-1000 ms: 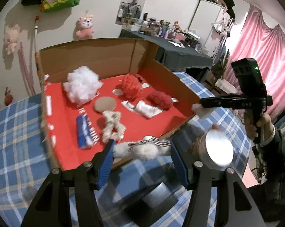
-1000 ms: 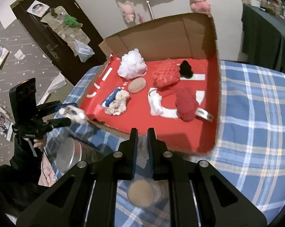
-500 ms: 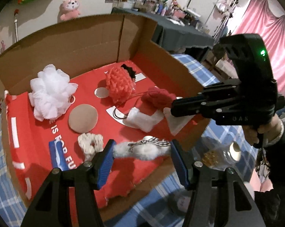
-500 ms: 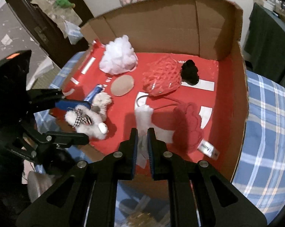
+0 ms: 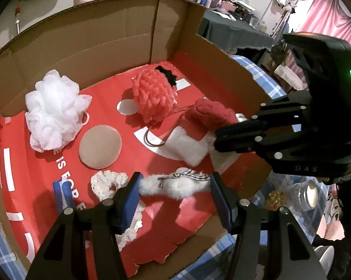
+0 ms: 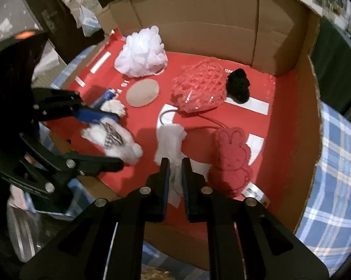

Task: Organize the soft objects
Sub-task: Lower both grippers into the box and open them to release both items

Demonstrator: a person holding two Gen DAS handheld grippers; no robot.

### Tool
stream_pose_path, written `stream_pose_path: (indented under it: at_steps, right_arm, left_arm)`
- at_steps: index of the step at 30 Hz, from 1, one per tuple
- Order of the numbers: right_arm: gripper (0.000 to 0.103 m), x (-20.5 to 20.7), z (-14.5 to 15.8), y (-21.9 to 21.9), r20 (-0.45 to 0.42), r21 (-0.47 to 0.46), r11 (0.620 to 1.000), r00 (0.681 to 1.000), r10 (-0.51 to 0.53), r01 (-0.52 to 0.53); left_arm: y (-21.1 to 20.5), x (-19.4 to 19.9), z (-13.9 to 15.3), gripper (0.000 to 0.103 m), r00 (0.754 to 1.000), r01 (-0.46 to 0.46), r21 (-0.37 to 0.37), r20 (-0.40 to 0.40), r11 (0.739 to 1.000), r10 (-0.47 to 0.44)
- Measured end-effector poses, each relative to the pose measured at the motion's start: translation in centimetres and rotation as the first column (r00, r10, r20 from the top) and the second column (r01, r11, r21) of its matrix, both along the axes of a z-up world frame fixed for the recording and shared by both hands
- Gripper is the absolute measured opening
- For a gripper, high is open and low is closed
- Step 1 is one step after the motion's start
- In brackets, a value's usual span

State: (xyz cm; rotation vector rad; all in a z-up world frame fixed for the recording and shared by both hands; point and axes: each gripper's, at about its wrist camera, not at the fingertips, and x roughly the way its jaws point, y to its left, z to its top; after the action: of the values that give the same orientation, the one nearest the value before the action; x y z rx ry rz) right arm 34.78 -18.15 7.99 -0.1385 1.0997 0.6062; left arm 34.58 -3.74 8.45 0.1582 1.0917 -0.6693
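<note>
box wall [image 5: 86, 46]: we saw matt corrugated cardboard
white toy [image 5: 175, 185]: looked fluffy plush
white pouf [image 5: 53, 112]: looked meshy netting

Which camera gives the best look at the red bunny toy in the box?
The right wrist view: the red bunny toy lies face up with ears and face readable. In the left wrist view, the red bunny toy is a lumpy shape, partly hidden by the right gripper.

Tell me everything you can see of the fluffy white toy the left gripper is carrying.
The fluffy white toy is a small, long plush of shaggy white fur with a black-and-white checked ribbon tied around its middle. It lies sideways between the left gripper's blue pads, which press on both ends. It hangs above the red floor at the cardboard box's near edge, touching nothing else.
</note>
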Motion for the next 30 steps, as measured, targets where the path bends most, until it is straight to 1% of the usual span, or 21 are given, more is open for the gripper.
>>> stream_pose_path:
  at_steps: [2, 4, 7, 11, 14, 15, 19, 21, 24, 26, 28, 29, 30]
  right_arm:
    - [0.010, -0.2, -0.1, 0.2, 0.000, -0.011, 1.000, 1.000, 0.007, -0.007]
    - [0.011, -0.4, -0.1, 0.3, 0.014, -0.042, 0.999, 1.000, 0.010, -0.009]
    - [0.011, -0.7, -0.1, 0.3, 0.018, -0.056, 0.998, 1.000, 0.011, -0.010]
    - [0.011, -1.1, -0.2, 0.4, 0.034, -0.080, 0.997, 0.999, 0.015, -0.012]
    - [0.016, -1.3, -0.2, 0.3, 0.038, -0.080, 0.997, 0.999, 0.008, -0.005]
    - [0.017, -1.4, -0.1, 0.2, 0.046, -0.083, 0.997, 0.999, 0.005, -0.001]
    - [0.017, -1.4, 0.2, 0.1, 0.058, -0.074, 0.997, 0.998, -0.012, 0.017]
    - [0.017, -1.4, 0.5, 0.0, 0.067, -0.072, 0.997, 0.998, -0.020, 0.025]
    - [0.017, -1.6, 1.1, -0.2, 0.075, -0.059, 0.998, 0.997, -0.035, 0.039]
    - [0.017, -1.8, 1.8, -0.3, 0.085, -0.046, 0.998, 0.995, -0.047, 0.051]
    - [0.017, -2.0, 2.3, -0.4, 0.088, -0.038, 0.997, 0.994, -0.060, 0.064]
    - [0.018, -2.2, 2.6, -0.5, 0.090, -0.034, 0.997, 0.993, -0.072, 0.075]
    - [0.024, -2.4, 2.9, -0.6, 0.092, -0.026, 0.995, 0.992, -0.089, 0.091]
  left_arm:
    - [0.1, 0.0, -0.1, 0.061, 1.000, -0.007, 0.004, -0.004, 1.000, 0.007]
    - [0.2, 0.0, -0.3, 0.061, 1.000, -0.012, 0.009, -0.004, 1.000, 0.012]
    - [0.4, -0.2, -0.4, 0.061, 1.000, -0.020, 0.012, -0.003, 1.000, 0.020]
    - [0.3, -0.4, -0.7, 0.066, 1.000, -0.026, 0.020, -0.006, 0.999, 0.026]
    - [0.3, -0.6, -0.6, 0.072, 1.000, -0.028, 0.009, -0.003, 1.000, 0.028]
    - [0.3, -0.7, -0.6, 0.072, 1.000, -0.030, 0.007, -0.002, 1.000, 0.030]
    - [0.3, -0.8, -0.3, 0.075, 0.999, -0.042, 0.000, 0.003, 0.999, 0.042]
    - [0.3, -0.9, 0.0, 0.078, 0.999, -0.046, -0.006, 0.009, 0.999, 0.046]
    - [0.6, -1.3, 0.6, 0.079, 0.998, -0.060, -0.017, 0.020, 0.998, 0.060]
    - [0.9, -1.5, 1.1, 0.081, 0.996, -0.078, -0.026, 0.028, 0.997, 0.079]
    - [1.4, -1.7, 1.6, 0.084, 0.994, -0.106, -0.039, 0.035, 0.994, 0.107]
    - [1.7, -1.8, 1.9, 0.085, 0.992, -0.120, -0.047, 0.035, 0.992, 0.122]
    - [2.0, -2.1, 2.2, 0.085, 0.990, -0.136, -0.055, 0.037, 0.989, 0.138]
